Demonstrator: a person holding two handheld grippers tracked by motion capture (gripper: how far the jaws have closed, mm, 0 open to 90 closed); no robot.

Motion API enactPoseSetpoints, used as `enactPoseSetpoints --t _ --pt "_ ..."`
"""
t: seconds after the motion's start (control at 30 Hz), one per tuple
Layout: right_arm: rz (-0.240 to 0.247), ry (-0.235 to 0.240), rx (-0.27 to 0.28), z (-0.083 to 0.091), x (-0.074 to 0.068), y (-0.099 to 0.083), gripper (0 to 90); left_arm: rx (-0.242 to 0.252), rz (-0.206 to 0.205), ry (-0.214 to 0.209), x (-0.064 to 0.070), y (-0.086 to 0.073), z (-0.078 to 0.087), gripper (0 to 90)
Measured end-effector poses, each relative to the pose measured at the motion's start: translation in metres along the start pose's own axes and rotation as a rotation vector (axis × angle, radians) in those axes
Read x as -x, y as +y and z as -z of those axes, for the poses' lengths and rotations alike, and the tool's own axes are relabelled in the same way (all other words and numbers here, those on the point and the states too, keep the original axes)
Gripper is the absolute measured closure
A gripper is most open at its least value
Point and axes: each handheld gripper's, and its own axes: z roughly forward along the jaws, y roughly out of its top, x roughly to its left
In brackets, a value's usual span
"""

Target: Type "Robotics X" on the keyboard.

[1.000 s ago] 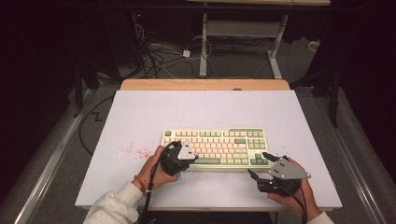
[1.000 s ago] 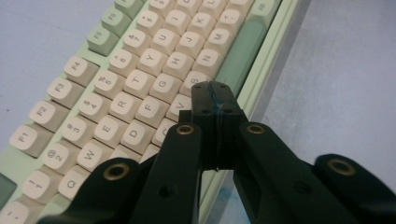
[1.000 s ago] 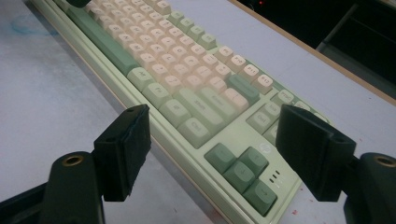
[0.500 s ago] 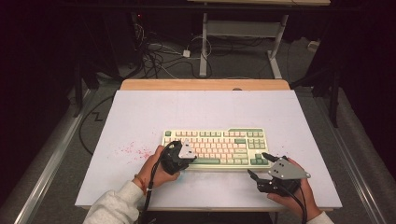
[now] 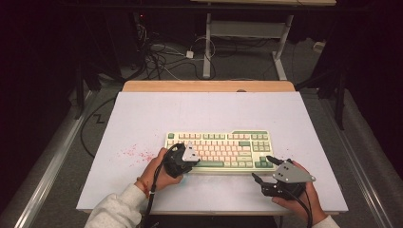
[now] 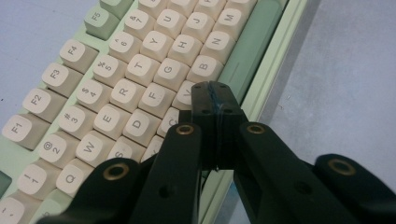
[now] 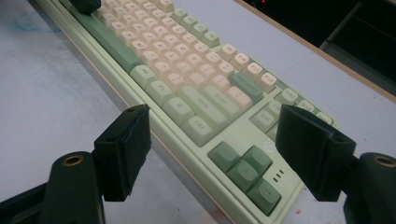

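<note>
Your left gripper [image 6: 215,100] has its jaws pressed together with nothing between them, and their joined tip sits over the bottom letter row of the keyboard [image 5: 219,151], on or just above the key beside B, close to the green space bar [image 6: 246,51]; you cannot tell whether it touches. From above, your left gripper [image 5: 183,159] lies over the keyboard's near left part, your left hand [image 5: 159,170] behind it on the table [image 5: 142,118]. Your right gripper [image 5: 263,171] holds its jaws wide apart and empty, just off the keyboard's near right corner, by the arrow keys [image 7: 247,170]. Your right hand [image 5: 304,197] grips it near the table's front edge. Lying flat, the keyboard sits around the table's middle, long side toward you. Red specks [image 5: 135,153] dot the surface left of it.
</note>
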Motion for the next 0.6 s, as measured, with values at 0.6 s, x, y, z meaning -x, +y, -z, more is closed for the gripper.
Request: enactPoseSetpoints --t 0.6 --pt "0.007 0.002 -0.003 0.000 0.000 0.000 27.0 0.036 -0.005 0.012 0.001 0.002 0.006 87.2"
